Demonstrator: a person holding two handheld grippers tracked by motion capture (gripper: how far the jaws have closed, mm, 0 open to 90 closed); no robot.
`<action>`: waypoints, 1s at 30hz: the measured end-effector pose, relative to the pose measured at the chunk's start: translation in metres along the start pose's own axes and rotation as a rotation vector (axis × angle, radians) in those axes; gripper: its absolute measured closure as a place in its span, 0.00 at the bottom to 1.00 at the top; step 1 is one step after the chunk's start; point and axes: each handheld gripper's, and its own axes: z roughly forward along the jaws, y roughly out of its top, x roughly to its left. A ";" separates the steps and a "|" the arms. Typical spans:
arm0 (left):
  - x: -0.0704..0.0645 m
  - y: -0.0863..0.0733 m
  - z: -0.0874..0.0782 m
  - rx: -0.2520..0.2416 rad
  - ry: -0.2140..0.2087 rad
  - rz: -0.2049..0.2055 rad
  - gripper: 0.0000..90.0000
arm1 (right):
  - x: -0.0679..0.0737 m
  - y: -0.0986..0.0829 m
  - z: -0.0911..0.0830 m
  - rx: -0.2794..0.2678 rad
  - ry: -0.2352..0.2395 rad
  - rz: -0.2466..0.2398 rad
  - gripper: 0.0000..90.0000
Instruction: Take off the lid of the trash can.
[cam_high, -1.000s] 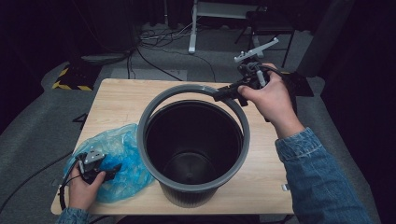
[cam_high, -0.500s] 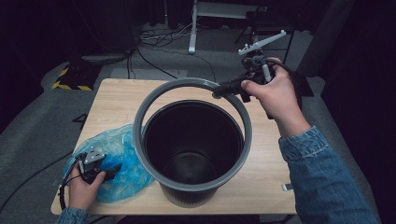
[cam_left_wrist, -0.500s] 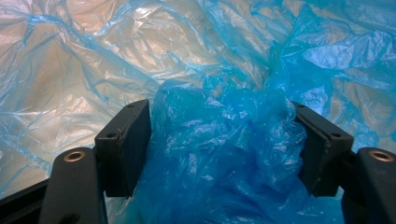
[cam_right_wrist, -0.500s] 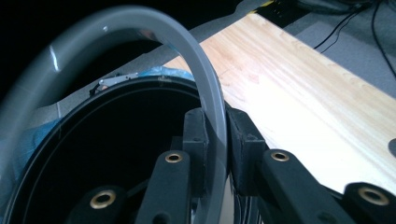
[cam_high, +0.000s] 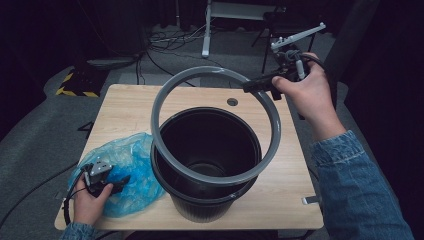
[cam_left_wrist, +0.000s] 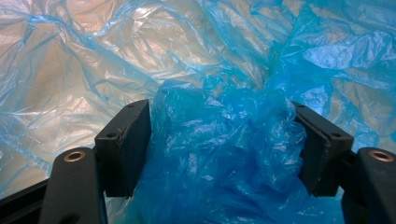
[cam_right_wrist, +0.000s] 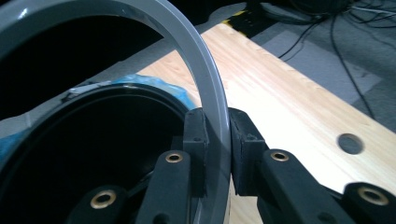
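Grey ring (cam_high: 170, 92), tilted above the black bin (cam_high: 207, 165) at mid-bench, is pinched at its far right rim by the right gripper (cam_high: 255, 86). Near the bench's front left corner, the left gripper (cam_high: 117, 182) stands wide around bunched blue bag (cam_high: 135, 165).

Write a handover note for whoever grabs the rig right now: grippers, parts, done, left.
Right hand-held gripper: shut on the grey ring at its far right edge; the ring is tilted, far side raised, near side resting on the bin rim.
Left hand-held gripper: on the blue bag, which lies crumpled on the table left of the bin. Jaws stand apart with bunched plastic between them; a firm grip cannot be told.
Done: ring unseated on one side.
Left, probably: lift the ring clear, line the bin with the bag, refit the ring.
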 end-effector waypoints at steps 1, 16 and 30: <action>0.000 0.000 0.000 0.000 0.000 0.000 0.31 | -0.005 -0.003 -0.001 0.003 -0.023 -0.002 0.88; 0.000 0.000 0.000 0.000 0.001 -0.001 0.31 | -0.051 -0.030 -0.024 -0.011 -0.141 0.070 0.87; 0.000 0.000 0.000 0.000 0.001 -0.002 0.31 | -0.089 -0.061 -0.059 -0.045 -0.254 0.168 0.87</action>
